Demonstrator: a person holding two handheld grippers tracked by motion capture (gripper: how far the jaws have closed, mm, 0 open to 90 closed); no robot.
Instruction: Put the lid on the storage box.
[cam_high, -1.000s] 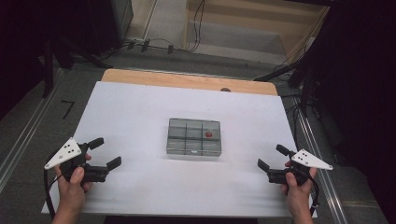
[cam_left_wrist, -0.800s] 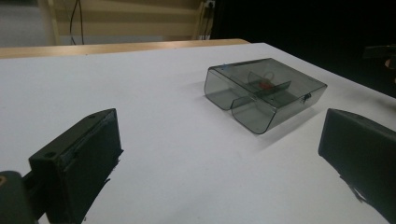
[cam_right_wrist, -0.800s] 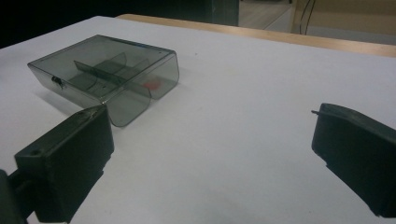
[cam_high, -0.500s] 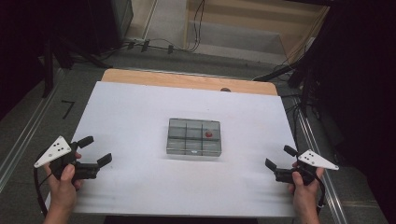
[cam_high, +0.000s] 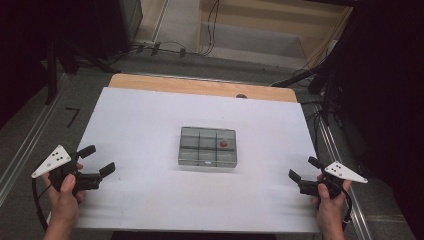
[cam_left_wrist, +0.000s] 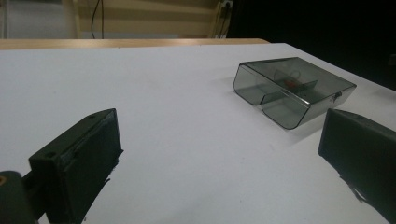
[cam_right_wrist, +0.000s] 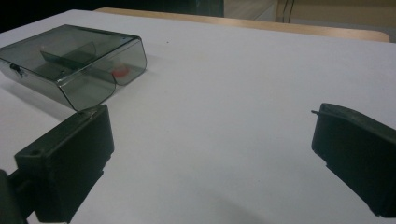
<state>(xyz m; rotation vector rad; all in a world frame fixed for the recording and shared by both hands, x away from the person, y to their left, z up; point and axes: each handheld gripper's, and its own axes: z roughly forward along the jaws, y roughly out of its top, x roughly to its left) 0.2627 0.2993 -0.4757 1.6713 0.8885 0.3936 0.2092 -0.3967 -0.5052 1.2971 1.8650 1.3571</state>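
A smoky clear plastic compartment box (cam_high: 207, 146) lies shut in the middle of the white table (cam_high: 150, 115); it also shows as the box (cam_left_wrist: 292, 88) and box (cam_right_wrist: 74, 63). A small red object (cam_high: 224, 144) sits in its right-hand middle compartment, seen too as the red object (cam_right_wrist: 121, 72). My left gripper (cam_high: 97, 160) is held open over the table's front left edge, nothing between its jaws. Over the front right edge my right gripper (cam_high: 305, 169) is open and empty as well. Both stand well apart from the box.
A wooden strip (cam_high: 200, 86) runs along the table's far edge with a small dark knob (cam_high: 241, 96) on it. Cables (cam_high: 165, 47) lie on the floor beyond. Metal rails (cam_high: 30, 145) flank the table on both sides.
Both grippers have drawn back and outward from the box, toward the table's front corners. They stay open. The box has not moved.
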